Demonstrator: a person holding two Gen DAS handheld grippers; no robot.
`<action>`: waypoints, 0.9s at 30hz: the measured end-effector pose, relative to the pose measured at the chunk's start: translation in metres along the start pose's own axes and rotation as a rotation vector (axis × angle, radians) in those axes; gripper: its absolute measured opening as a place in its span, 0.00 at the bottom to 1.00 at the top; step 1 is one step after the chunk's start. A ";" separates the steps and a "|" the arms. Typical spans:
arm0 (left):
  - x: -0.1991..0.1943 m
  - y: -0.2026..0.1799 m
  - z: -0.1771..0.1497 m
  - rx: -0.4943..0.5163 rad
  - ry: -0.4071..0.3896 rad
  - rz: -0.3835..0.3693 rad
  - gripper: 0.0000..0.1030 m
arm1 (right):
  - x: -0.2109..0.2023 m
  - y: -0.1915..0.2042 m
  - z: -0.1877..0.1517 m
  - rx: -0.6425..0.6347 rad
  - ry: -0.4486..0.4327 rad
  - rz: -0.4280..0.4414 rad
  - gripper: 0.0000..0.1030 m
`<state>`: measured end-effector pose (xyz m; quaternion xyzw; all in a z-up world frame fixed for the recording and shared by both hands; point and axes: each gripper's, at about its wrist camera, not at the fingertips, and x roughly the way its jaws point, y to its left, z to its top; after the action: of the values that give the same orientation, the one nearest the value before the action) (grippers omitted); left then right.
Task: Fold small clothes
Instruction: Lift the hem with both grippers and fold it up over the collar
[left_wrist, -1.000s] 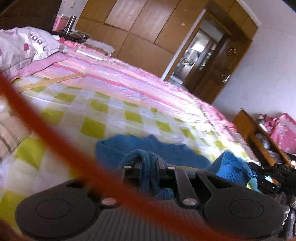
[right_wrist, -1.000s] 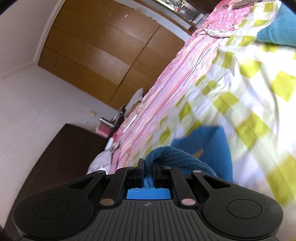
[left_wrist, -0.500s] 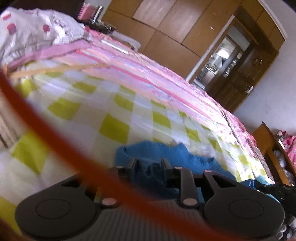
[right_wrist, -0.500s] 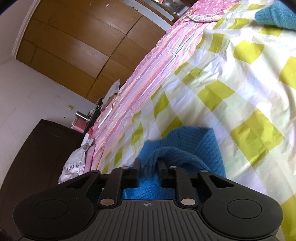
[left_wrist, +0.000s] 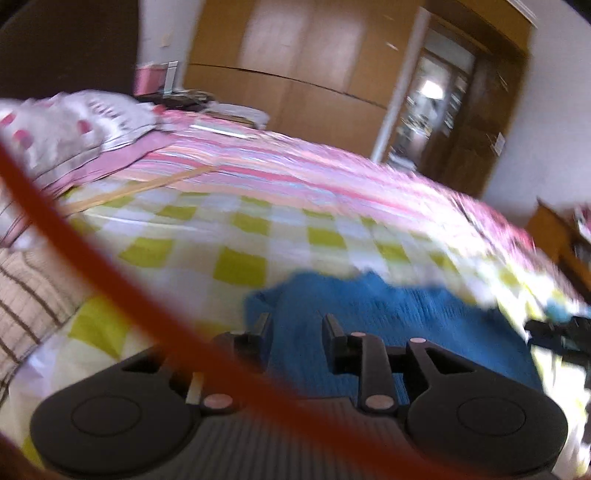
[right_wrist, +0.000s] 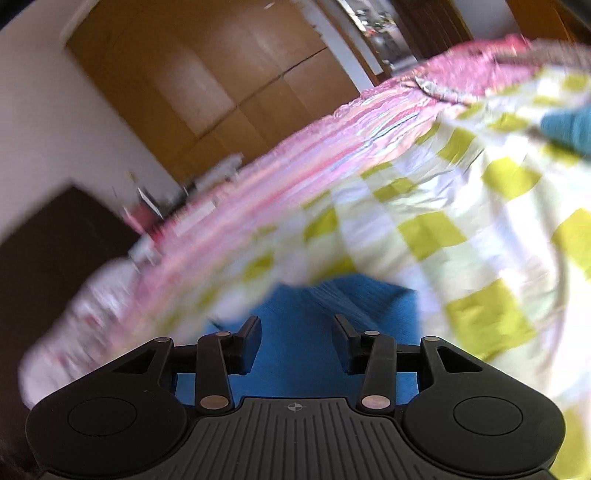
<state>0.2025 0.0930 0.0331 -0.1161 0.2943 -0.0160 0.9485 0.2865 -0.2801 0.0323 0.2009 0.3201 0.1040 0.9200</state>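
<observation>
Your left gripper (left_wrist: 295, 325) and right gripper (right_wrist: 295, 326), jaws just opening, stand apart over the sweater (left_wrist: 406, 314); only the left view shows a red cord (left_wrist: 110, 280).

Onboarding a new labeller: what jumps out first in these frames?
A bright blue knit garment lies on the yellow-checked bedspread, right under both open tongs, left and right. A blurred red cord slashes across the left wrist view. Behind the bed stands a brown wooden wardrobe.

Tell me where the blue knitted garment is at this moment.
The blue knitted garment lies flat on the yellow-checked bedsheet, low in both wrist views, directly ahead of each open tool; in the left view it sits right of the striped beige cloth.
</observation>
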 end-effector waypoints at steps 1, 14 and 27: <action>0.001 -0.005 -0.006 0.030 0.013 0.000 0.33 | 0.001 0.002 -0.005 -0.059 0.003 -0.043 0.41; -0.012 -0.006 -0.028 0.115 0.073 0.115 0.36 | -0.005 -0.035 -0.013 0.032 0.034 -0.174 0.40; -0.047 -0.039 -0.044 0.137 0.080 0.122 0.38 | -0.053 -0.049 -0.021 0.121 0.023 -0.065 0.41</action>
<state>0.1407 0.0508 0.0325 -0.0321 0.3365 0.0171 0.9410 0.2351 -0.3346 0.0247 0.2444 0.3428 0.0569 0.9053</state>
